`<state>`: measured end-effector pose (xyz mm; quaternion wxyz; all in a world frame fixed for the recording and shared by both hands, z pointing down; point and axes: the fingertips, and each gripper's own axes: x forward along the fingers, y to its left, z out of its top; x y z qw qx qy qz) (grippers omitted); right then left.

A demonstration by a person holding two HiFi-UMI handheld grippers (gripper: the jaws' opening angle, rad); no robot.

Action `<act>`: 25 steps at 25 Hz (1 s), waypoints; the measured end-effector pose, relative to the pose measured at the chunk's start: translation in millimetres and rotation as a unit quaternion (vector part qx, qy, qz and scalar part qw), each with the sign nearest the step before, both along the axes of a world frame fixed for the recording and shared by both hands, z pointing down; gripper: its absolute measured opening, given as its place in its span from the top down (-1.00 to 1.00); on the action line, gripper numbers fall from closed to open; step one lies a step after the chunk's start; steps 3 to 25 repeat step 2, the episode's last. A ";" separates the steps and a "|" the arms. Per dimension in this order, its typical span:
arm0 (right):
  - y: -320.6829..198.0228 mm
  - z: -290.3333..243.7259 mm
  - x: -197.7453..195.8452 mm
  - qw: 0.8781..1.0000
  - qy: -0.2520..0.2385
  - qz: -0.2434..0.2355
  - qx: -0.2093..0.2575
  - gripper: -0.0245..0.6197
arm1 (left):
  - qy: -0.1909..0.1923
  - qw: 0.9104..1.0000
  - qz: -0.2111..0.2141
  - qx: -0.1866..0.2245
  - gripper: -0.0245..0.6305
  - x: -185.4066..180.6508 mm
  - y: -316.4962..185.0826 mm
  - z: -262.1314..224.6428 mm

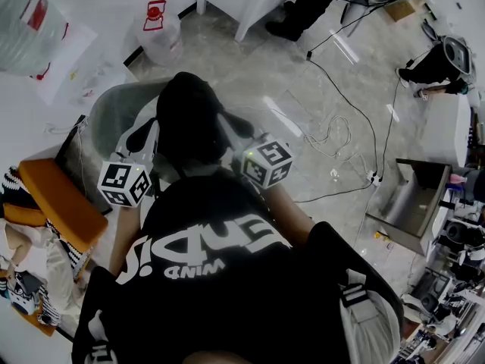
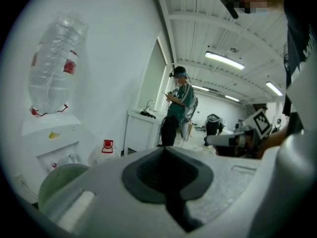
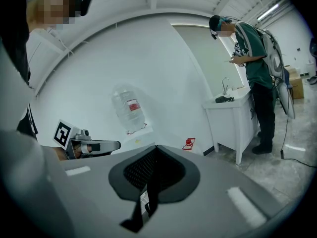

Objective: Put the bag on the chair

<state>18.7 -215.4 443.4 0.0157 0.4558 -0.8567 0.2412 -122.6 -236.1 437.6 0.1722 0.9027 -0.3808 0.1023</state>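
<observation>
A black bag hangs between my two grippers, over the seat of a grey-green chair. I cannot tell whether it rests on the seat. My left gripper is shut on a dark strap at the bag's left side. At the right side, my right gripper is shut on another strap that carries a small white label. In the left gripper view the jaws are pressed together, and the chair shows low on the left. The right gripper view shows its jaws closed too.
A water dispenser with a big bottle and a red-capped jug stand behind the chair. An orange seat is at the left. Cables and a metal box lie at the right. Another person stands by a white cabinet.
</observation>
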 end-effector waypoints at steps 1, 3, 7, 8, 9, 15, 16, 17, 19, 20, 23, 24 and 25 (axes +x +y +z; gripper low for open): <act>-1.1 0.7 -1.0 1.000 0.000 -0.001 -0.001 0.92 | 0.000 1.000 -0.001 -0.001 0.92 -0.9 -1.4 0.9; -2.1 1.5 -1.9 1.000 0.000 -0.002 -0.001 0.92 | 0.000 1.000 -0.002 -0.001 0.92 -1.9 -2.8 1.8; -2.1 1.5 -1.9 1.000 0.000 -0.002 -0.001 0.92 | 0.000 1.000 -0.002 -0.001 0.92 -1.9 -2.8 1.8; -2.1 1.5 -1.9 1.000 0.000 -0.002 -0.001 0.92 | 0.000 1.000 -0.002 -0.001 0.92 -1.9 -2.8 1.8; -2.1 1.5 -1.9 1.000 0.000 -0.002 -0.001 0.92 | 0.000 1.000 -0.002 -0.001 0.92 -1.9 -2.8 1.8; -2.1 1.5 -1.9 1.000 0.000 -0.002 -0.001 0.92 | 0.000 1.000 -0.002 -0.001 0.92 -1.9 -2.8 1.8; -2.1 1.5 -1.9 1.000 0.000 -0.002 -0.001 0.92 | 0.000 1.000 -0.002 -0.001 0.92 -1.9 -2.8 1.8; -2.1 1.5 -1.9 1.000 0.000 -0.002 -0.001 0.92 | 0.000 1.000 -0.002 -0.001 0.92 -1.9 -2.8 1.8; -2.1 1.5 -1.9 1.000 0.000 -0.002 -0.001 0.92 | 0.000 1.000 -0.002 -0.001 0.92 -1.9 -2.8 1.8; -2.1 1.5 -1.9 1.000 0.000 -0.002 -0.001 0.92 | 0.000 1.000 -0.002 -0.001 0.92 -1.9 -2.8 1.8; -2.1 1.5 -1.9 1.000 0.000 -0.002 -0.001 0.92 | 0.000 1.000 -0.002 -0.001 0.92 -1.9 -2.8 1.8; -2.1 1.5 -1.9 1.000 0.000 -0.002 -0.001 0.92 | 0.000 1.000 -0.002 -0.001 0.92 -1.9 -2.8 1.8; -2.1 1.5 -1.9 1.000 0.000 -0.002 -0.001 0.92 | 0.000 1.000 -0.002 -0.001 0.92 -1.9 -2.8 1.8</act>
